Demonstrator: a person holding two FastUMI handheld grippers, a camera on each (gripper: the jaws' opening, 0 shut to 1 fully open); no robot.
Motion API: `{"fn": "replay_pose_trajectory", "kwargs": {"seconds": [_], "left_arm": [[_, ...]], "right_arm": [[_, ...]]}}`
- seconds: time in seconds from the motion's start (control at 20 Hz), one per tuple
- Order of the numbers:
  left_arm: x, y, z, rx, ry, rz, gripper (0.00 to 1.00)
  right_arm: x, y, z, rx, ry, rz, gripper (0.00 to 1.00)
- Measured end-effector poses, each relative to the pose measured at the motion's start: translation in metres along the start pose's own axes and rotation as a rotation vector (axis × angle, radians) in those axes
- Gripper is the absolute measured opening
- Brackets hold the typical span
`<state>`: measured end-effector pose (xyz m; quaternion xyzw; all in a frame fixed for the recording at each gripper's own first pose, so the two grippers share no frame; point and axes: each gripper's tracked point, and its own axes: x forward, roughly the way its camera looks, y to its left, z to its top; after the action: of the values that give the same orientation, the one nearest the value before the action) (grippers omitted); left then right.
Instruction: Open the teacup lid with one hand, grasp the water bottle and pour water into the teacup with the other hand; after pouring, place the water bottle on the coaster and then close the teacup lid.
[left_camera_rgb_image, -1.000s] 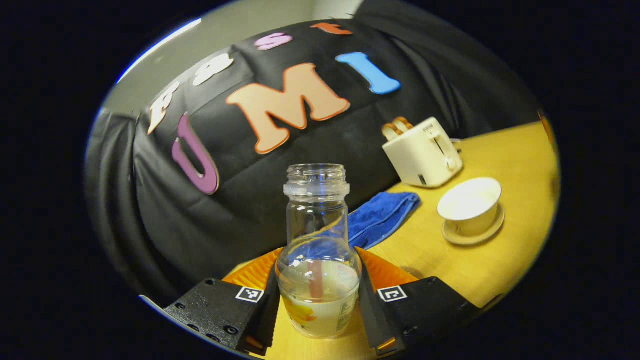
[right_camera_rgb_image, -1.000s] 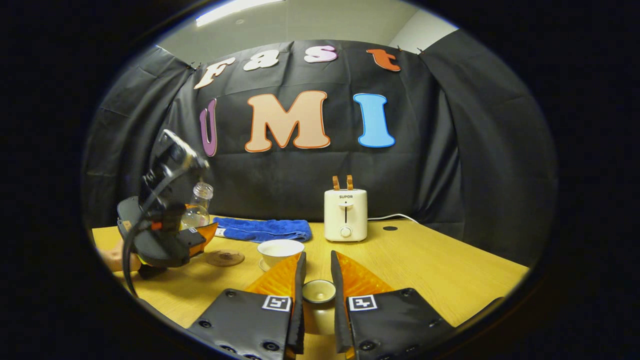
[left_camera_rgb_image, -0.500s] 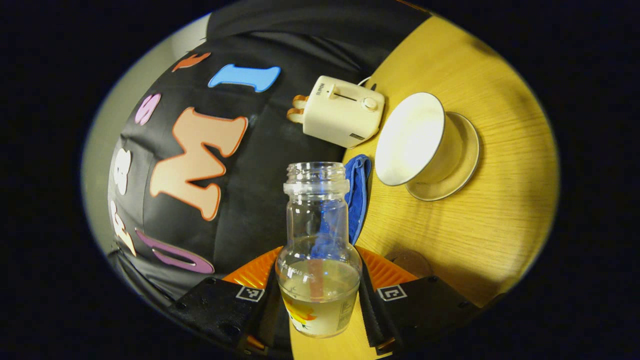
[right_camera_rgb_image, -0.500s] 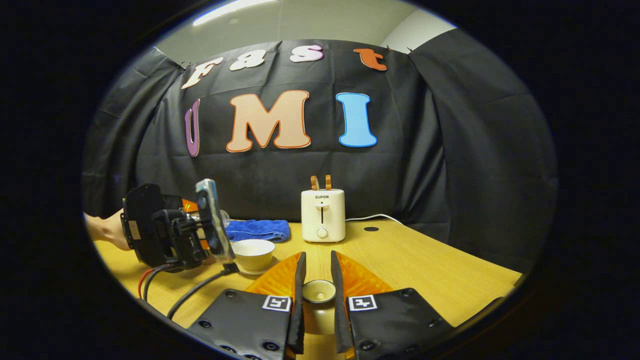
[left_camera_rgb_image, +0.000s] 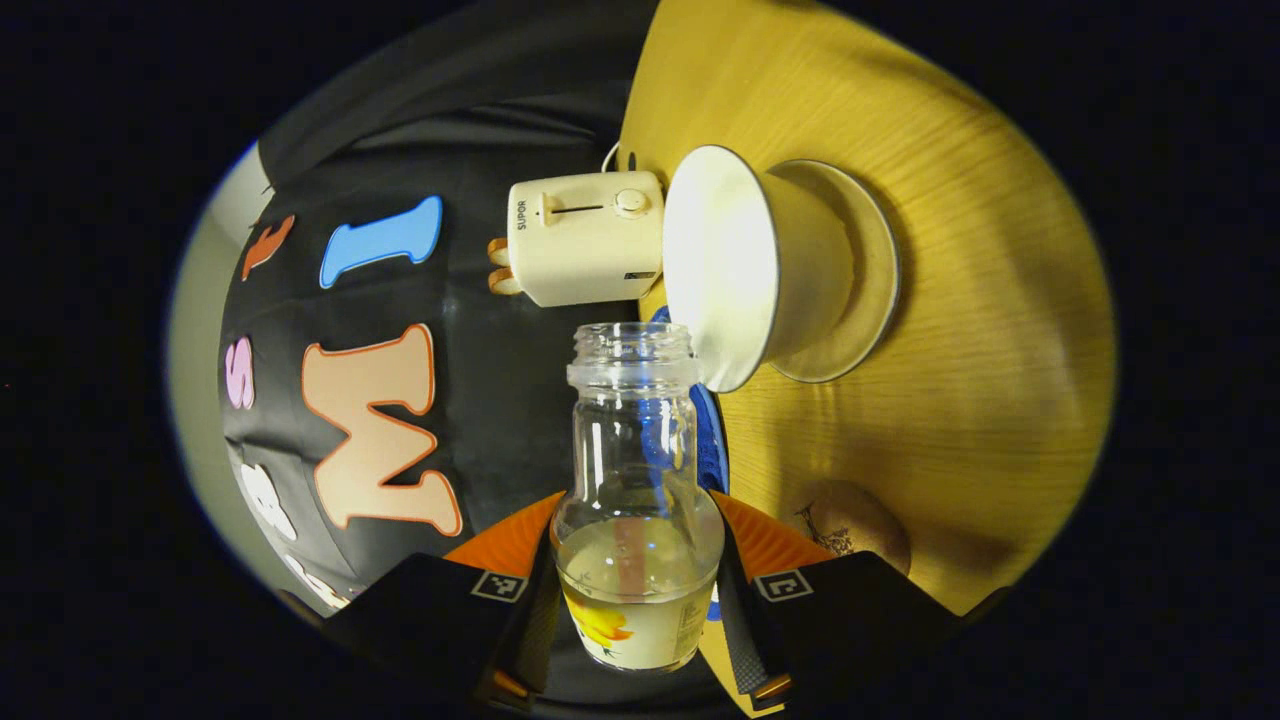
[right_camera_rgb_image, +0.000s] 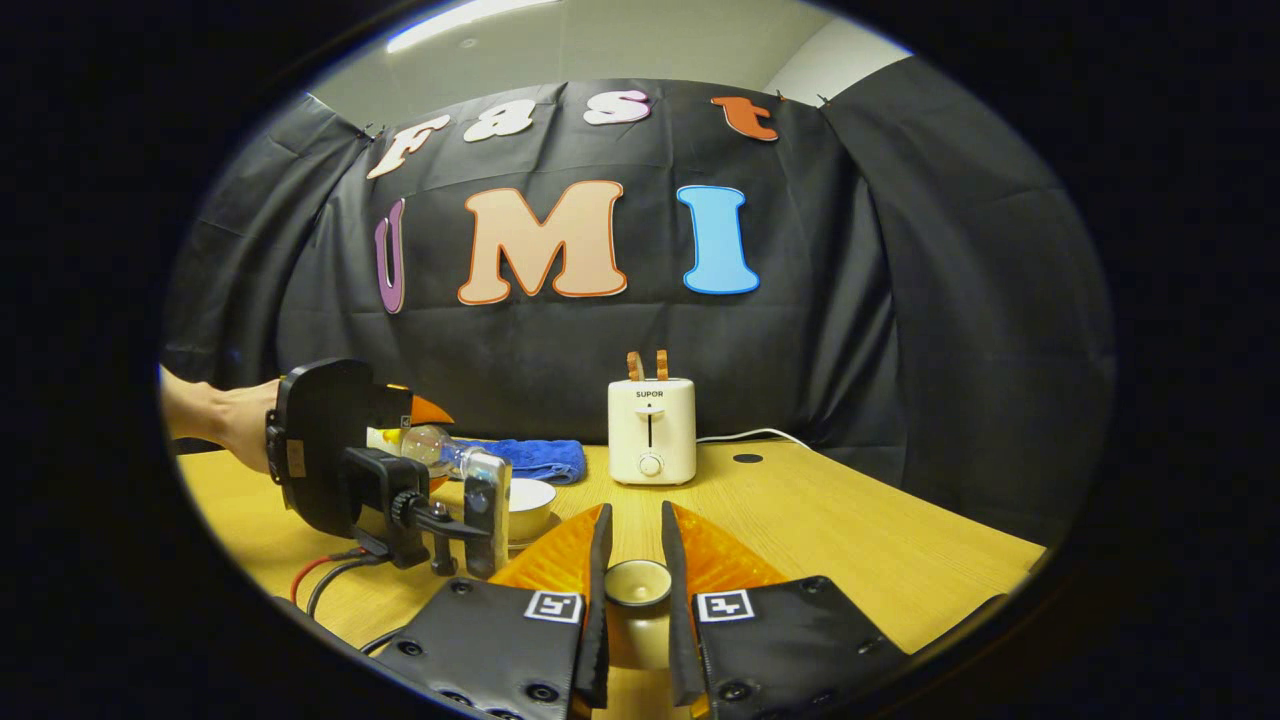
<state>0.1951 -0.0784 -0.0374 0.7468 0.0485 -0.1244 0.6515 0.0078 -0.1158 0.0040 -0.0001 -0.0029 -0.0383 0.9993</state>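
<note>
Clear glossy water bottle (left_camera_rgb_image: 634, 470), wood-grain table (left_camera_rgb_image: 990, 330), glazed teacup (left_camera_rgb_image: 750, 265).

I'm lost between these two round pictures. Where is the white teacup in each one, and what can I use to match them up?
Left gripper view: the teacup sits upper right of centre, seen sideways, its mouth just past the bottle top.
Right gripper view: the teacup is small, lower left of centre, on the table beside the left gripper.
Shared landmark: the toaster, behind the cup in both.
</note>
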Motion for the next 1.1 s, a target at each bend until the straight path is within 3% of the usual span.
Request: {"fn": "replay_pose_trajectory", "kwargs": {"seconds": [1.1], "left_arm": [[-0.009, 0.023, 0.012, 0.339, 0.008, -0.007, 0.66]], "right_arm": [[-0.001, 0.002, 0.000, 0.001, 0.002, 0.017, 0.28]]}}
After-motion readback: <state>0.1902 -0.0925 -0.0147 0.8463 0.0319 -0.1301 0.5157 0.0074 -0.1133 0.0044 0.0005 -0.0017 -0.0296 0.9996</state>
